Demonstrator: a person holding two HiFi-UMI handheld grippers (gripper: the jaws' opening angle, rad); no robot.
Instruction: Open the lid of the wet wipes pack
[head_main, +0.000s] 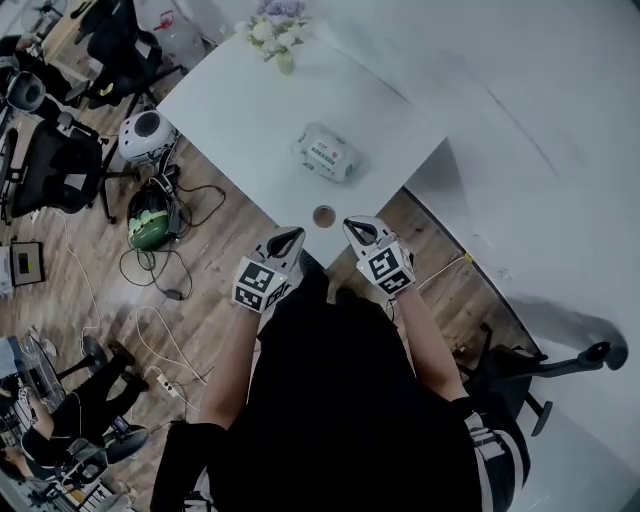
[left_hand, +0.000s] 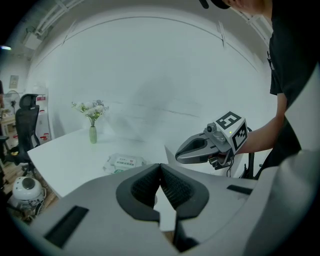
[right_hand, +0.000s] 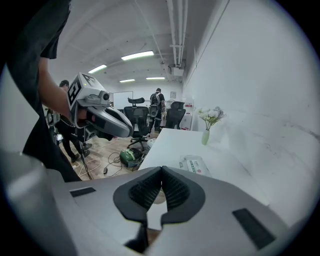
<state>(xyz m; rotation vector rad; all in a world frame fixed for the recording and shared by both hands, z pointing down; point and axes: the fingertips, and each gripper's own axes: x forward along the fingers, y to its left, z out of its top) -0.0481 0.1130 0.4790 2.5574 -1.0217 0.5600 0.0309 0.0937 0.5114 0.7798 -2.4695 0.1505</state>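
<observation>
The wet wipes pack (head_main: 328, 152) is a whitish soft packet with a green label. It lies flat with its lid down in the middle of the white table (head_main: 230, 110). Both grippers hover side by side over the table's near edge, well short of the pack and not touching it. My left gripper (head_main: 293, 236) is shut with nothing in it, and so is my right gripper (head_main: 352, 227). The left gripper view shows the pack (left_hand: 122, 162) beyond the touching jaws (left_hand: 160, 167), with the right gripper (left_hand: 182, 154) at the right. The right gripper view shows the pack (right_hand: 195, 164) past the closed jaws (right_hand: 161, 170).
A small vase of flowers (head_main: 278, 30) stands at the table's far end. A small round brownish thing (head_main: 323, 215) sits near the table's front edge, between the grippers. A white wall (head_main: 520, 120) runs along the right. Office chairs (head_main: 50, 170), cables and a green helmet-like object (head_main: 150, 218) crowd the floor at left.
</observation>
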